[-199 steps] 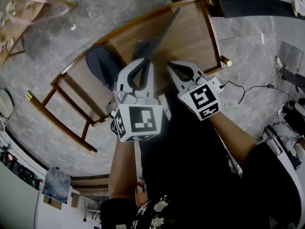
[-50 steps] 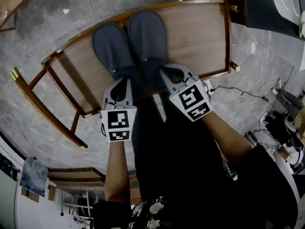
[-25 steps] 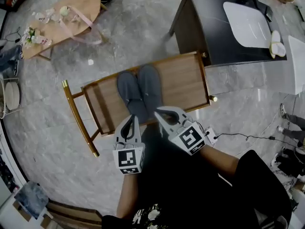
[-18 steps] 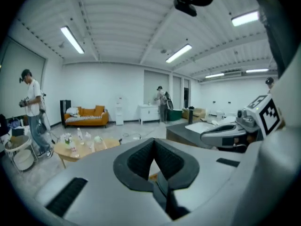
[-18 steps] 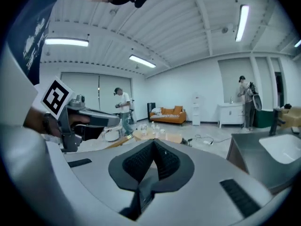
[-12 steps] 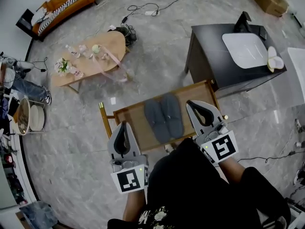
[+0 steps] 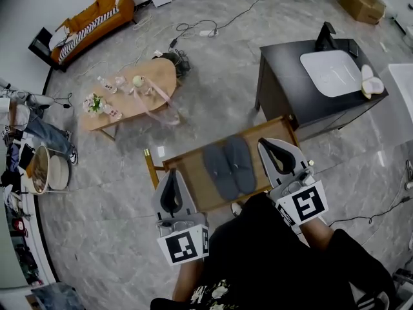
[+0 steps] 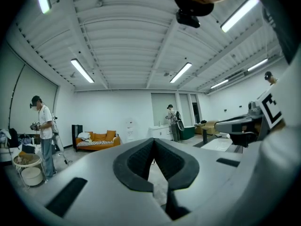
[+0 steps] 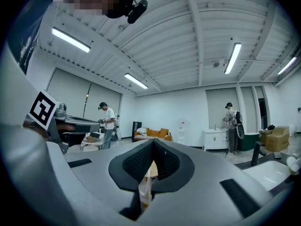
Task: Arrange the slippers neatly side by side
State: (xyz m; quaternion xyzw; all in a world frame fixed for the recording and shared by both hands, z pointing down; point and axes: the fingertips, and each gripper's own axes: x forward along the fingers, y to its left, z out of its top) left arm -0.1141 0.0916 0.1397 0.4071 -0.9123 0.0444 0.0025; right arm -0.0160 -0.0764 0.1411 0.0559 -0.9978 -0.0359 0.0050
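Note:
Two dark grey slippers [image 7: 229, 168] lie side by side, touching, on a low wooden bench [image 7: 193, 183], seen far below in the head view. My left gripper [image 7: 171, 175] is raised high at the bench's left end, shut and empty. My right gripper [image 7: 266, 144] hangs over the bench's right end, also shut with nothing in it. In the left gripper view the left gripper's tips [image 8: 154, 141] meet and point level into the room. The right gripper view shows the right gripper's tips [image 9: 153, 141] closed the same way. Neither gripper view shows the slippers.
A black cabinet [image 7: 303, 102] with a white tray stands behind the bench at the right. An oval wooden table [image 7: 132, 92] with small items is at the back left, an orange sofa [image 7: 90, 21] beyond it. Cables run over the grey floor. People stand in the room [image 8: 43, 135].
The head view has risen far above the bench, so the slippers look much smaller. Both grippers have lifted away from the slippers and spread to either side of the bench.

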